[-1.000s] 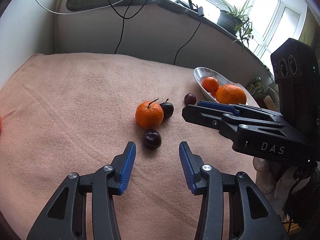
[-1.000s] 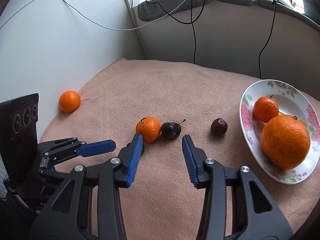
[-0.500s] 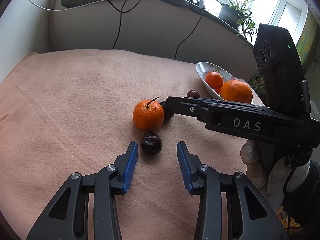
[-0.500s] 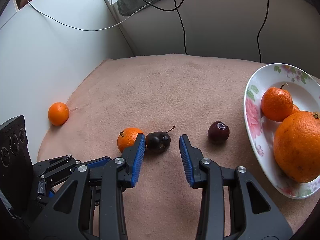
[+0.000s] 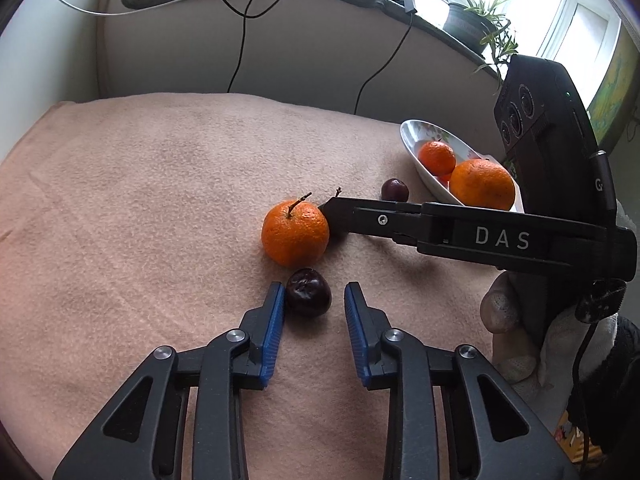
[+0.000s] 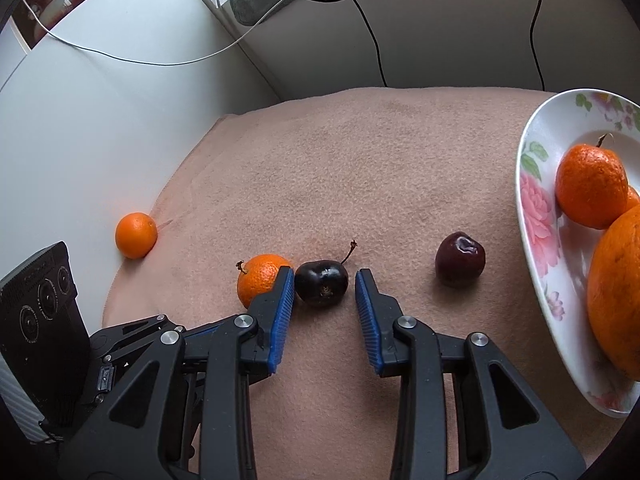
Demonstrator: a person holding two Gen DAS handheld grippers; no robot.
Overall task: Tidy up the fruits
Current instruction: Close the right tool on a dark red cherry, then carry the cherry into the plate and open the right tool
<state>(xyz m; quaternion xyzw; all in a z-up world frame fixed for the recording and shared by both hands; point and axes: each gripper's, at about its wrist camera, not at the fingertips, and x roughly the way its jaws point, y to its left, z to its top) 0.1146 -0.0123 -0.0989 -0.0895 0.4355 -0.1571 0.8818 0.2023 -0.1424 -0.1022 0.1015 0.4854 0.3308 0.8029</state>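
A dark cherry (image 5: 308,293) lies on the pink cloth between the fingertips of my left gripper (image 5: 314,290). Its jaws are closing, with a gap left on the cherry's right side. A stemmed cherry (image 6: 322,283) lies between the tips of my right gripper (image 6: 324,279), whose jaws are also closing; the left pad is at its skin and the right pad stands just off it. A mandarin (image 5: 295,232) sits beside both cherries. A third cherry (image 6: 460,258) lies near the flowered plate (image 6: 532,200), which holds a mandarin (image 6: 592,188) and a large orange (image 6: 620,292).
Another orange (image 6: 136,235) rests at the cloth's far left edge by the white wall. Cables hang down the back wall under a sill with a potted plant (image 5: 476,20). A gloved hand (image 5: 504,312) holds the right gripper's body.
Both grippers have moved in over their cherries and their jaws have narrowed. The right gripper has swung left and lower, up against the mandarin.
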